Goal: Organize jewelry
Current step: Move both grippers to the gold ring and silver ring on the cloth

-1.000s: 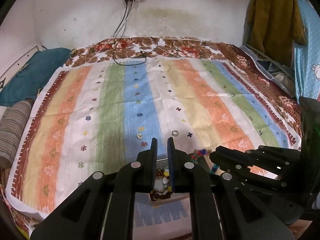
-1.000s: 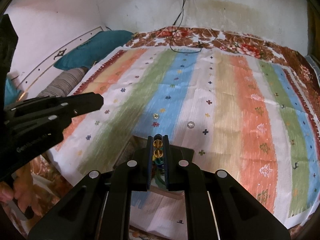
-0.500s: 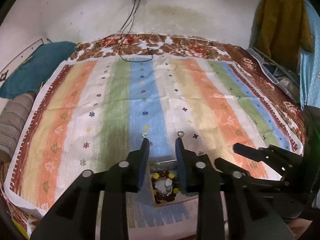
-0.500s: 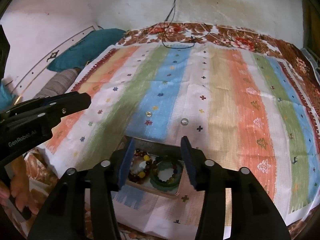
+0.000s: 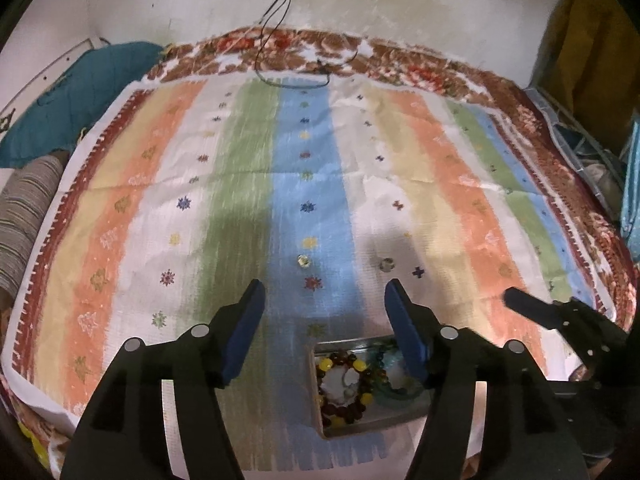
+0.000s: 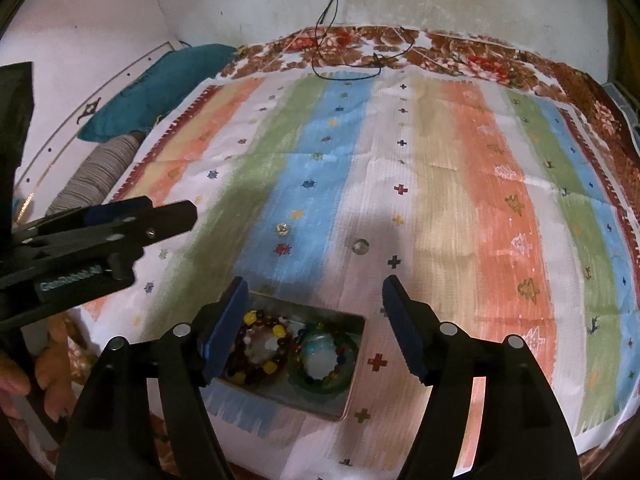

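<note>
A shallow metal tray (image 6: 352, 396) lies on the striped cloth near its front edge. It holds a dark red and yellow bead bracelet (image 6: 260, 352) and a green bead bracelet (image 6: 324, 364). The tray (image 5: 344, 346) and the red and yellow bracelet (image 5: 344, 388) also show in the left wrist view. Two small rings lie on the cloth beyond the tray: a gold one (image 6: 282, 229) and a clear one (image 6: 360, 245). My left gripper (image 5: 324, 320) is open and empty above the tray. My right gripper (image 6: 312, 312) is open and empty above the tray.
The striped cloth (image 6: 480, 184) covers a bed against a white wall. A teal pillow (image 6: 160, 88) and a striped bolster (image 6: 100, 172) lie at the left. A black cable (image 6: 344, 68) rests at the far edge. Clothes (image 5: 584, 52) hang at the right.
Both grippers opened wide, from nearly shut a second ago. The right gripper let go of the green bracelet, which now lies in the tray. Both cameras rose and tilted back a little.
</note>
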The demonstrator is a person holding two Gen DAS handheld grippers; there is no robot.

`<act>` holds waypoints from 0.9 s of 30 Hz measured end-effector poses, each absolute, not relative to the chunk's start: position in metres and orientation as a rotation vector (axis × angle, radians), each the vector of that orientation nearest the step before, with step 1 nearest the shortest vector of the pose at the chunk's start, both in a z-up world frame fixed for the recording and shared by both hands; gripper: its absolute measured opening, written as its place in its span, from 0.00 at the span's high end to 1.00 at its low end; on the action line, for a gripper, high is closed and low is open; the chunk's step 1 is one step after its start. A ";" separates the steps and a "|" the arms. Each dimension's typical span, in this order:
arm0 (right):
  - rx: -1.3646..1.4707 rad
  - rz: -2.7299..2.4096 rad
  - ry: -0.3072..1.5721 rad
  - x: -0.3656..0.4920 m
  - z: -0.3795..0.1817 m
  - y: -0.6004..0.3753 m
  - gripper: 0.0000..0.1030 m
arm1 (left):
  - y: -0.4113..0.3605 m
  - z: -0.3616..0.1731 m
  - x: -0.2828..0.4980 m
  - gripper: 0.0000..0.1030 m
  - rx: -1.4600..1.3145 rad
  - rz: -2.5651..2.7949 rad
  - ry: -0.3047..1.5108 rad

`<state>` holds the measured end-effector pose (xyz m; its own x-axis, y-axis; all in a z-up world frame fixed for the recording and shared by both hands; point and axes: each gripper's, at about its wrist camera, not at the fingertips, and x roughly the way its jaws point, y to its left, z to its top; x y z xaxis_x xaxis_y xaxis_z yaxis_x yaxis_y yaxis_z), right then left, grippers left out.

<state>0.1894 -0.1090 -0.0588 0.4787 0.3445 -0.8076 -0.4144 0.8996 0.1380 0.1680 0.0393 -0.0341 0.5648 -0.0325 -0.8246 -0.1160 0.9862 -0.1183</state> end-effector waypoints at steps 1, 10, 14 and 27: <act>-0.084 0.458 0.974 0.192 -0.061 -0.108 0.32 | 0.041 -0.037 0.171 0.36 -0.171 0.057 0.980; -0.114 0.422 1.020 0.213 -0.075 -0.103 0.32 | 0.053 -0.056 0.202 0.28 -0.216 0.065 1.038; -0.126 0.410 1.032 0.221 -0.080 -0.101 0.32 | 0.050 -0.063 0.212 0.27 -0.187 0.064 1.049; -0.174 0.398 1.076 0.244 -0.097 -0.087 0.31 | 0.058 -0.088 0.233 0.25 -0.184 0.067 1.110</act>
